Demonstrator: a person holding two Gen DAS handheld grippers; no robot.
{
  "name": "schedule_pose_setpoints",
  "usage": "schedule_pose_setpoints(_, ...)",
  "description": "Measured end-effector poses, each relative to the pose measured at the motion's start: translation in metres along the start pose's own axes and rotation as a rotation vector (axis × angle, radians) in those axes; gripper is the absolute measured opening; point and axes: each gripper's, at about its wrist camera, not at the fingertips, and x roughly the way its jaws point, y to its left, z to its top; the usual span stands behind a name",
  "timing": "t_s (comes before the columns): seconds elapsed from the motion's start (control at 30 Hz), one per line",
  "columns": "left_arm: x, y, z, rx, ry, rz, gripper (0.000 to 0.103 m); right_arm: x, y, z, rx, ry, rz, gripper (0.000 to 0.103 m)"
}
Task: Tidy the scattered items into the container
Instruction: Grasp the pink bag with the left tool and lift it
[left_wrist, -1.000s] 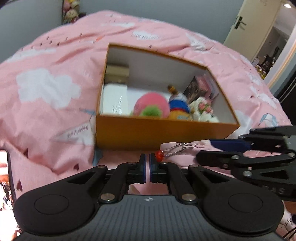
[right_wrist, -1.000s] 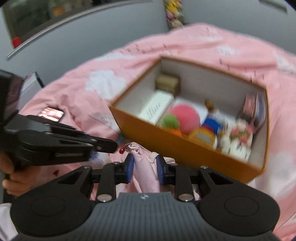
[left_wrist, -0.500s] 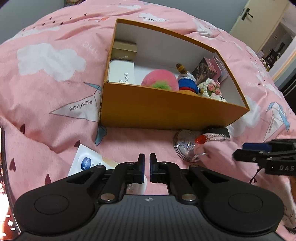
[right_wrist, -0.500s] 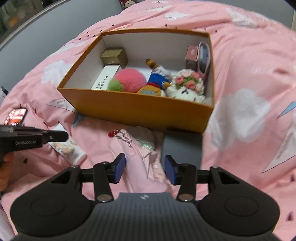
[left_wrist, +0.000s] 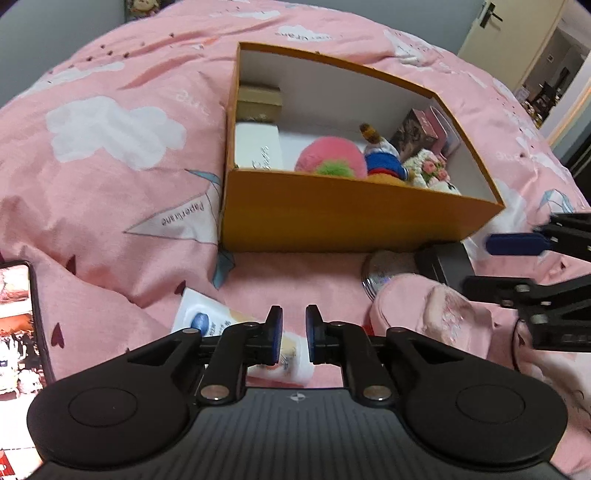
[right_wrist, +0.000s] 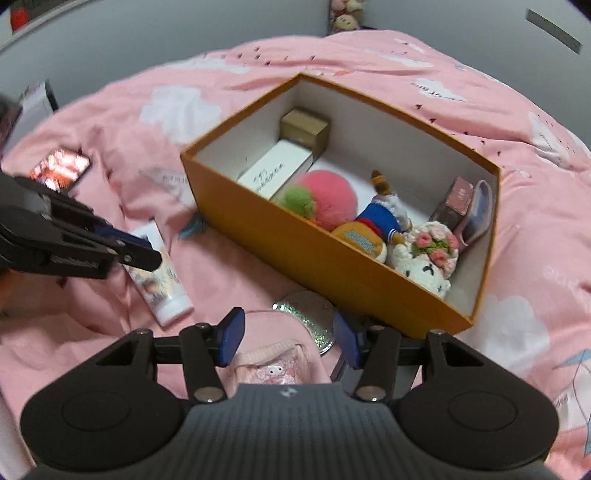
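The orange box (right_wrist: 325, 258) is set on the pink bed cover (left_wrist: 110, 155), with plush toys (right_wrist: 424, 254) and small cartons held inside. A pink pouch (left_wrist: 424, 310), a glittery disc (right_wrist: 314, 314) and a cream tube (right_wrist: 162, 280) are left on the cover before it. The right gripper (right_wrist: 290, 338) is held over the pouch, its jaws having just been opening, nothing pressed between them. The left gripper (left_wrist: 294, 332), jaws narrowly parted and just opening, is poised above the tube.
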Motion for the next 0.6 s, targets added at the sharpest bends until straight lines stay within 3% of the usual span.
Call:
schedule_pose_setpoints(0.03,0.001,0.001,0.000,-0.007,0.008,-0.022,0.014,0.004,0.000,-0.001,0.003,0.016,-0.005,0.054)
schedule_pose_setpoints(0.1,0.004,0.001,0.002,-0.023,0.020,-0.067,0.016,0.011,-0.004,-0.003,0.017,0.044,-0.005,0.039)
schedule_pose_setpoints(0.2,0.010,-0.007,0.009,-0.017,0.023,-0.118,0.021,0.014,-0.012,-0.011,0.045,0.071,-0.017,0.033)
schedule_pose_setpoints(0.37,0.033,-0.024,0.023,0.014,0.074,-0.187,0.024,0.007,-0.030,-0.028,0.107,0.082,-0.053,0.031)
schedule_pose_setpoints(0.6,0.075,-0.023,0.029,-0.073,0.174,-0.261,0.029,0.000,-0.044,-0.053,0.200,0.118,-0.039,0.032)
